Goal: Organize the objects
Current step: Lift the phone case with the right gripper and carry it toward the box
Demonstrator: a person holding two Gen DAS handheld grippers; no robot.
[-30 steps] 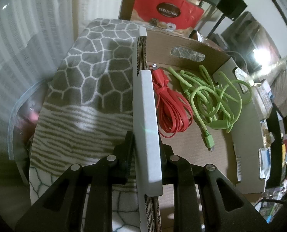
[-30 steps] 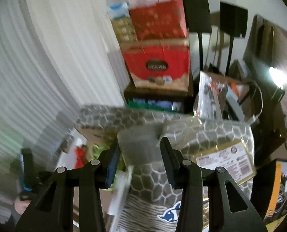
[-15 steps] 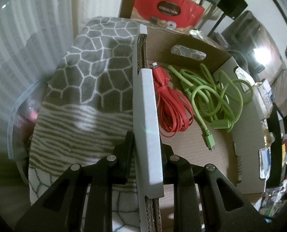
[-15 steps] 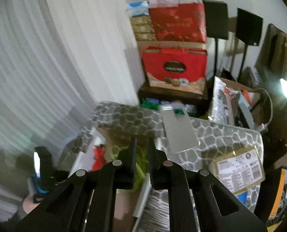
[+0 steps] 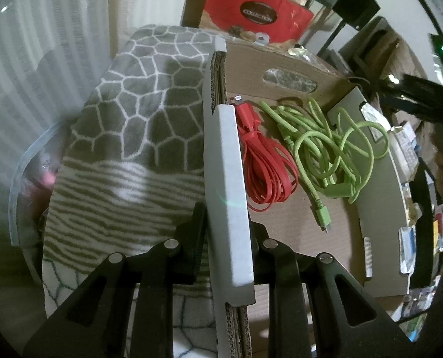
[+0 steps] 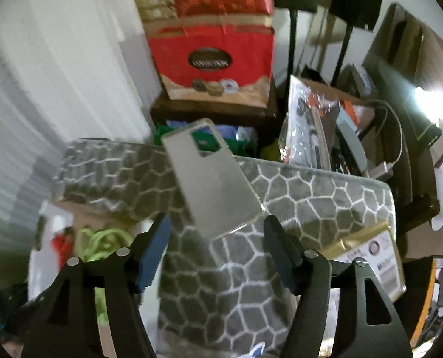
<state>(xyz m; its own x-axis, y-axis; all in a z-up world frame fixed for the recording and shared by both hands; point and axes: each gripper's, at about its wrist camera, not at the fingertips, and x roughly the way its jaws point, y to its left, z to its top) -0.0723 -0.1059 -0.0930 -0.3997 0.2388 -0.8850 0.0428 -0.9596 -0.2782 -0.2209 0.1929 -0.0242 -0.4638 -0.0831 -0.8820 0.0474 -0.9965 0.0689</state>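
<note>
Left gripper [image 5: 226, 232]: clamped on the side wall of the cardboard box [image 5: 284, 68], one finger outside against the blanket, the other inside the box.
Cardboard box: an open tray set on the patterned blanket [image 5: 138, 113]; its gripped wall runs from near to far through the middle of the left wrist view.
Red cable [image 5: 264, 164]: coiled on the box floor just right of the gripped wall, beyond the inner finger and not touched by it.
Green cable [image 5: 325, 149]: loosely tangled to the right of the red cable, its plug pointing to the near side.
Right gripper [image 6: 217, 238]: jaws are opening and nothing is pressed by the pads.
Phone case [image 6: 212, 179]: a clear case seen tilted just beyond the spread fingertips, its near end between them; whether it is lying on the blanket or in the air cannot be told, as the frame is blurred.
Box in right wrist view: seen at the near left, well left of the case.
</note>
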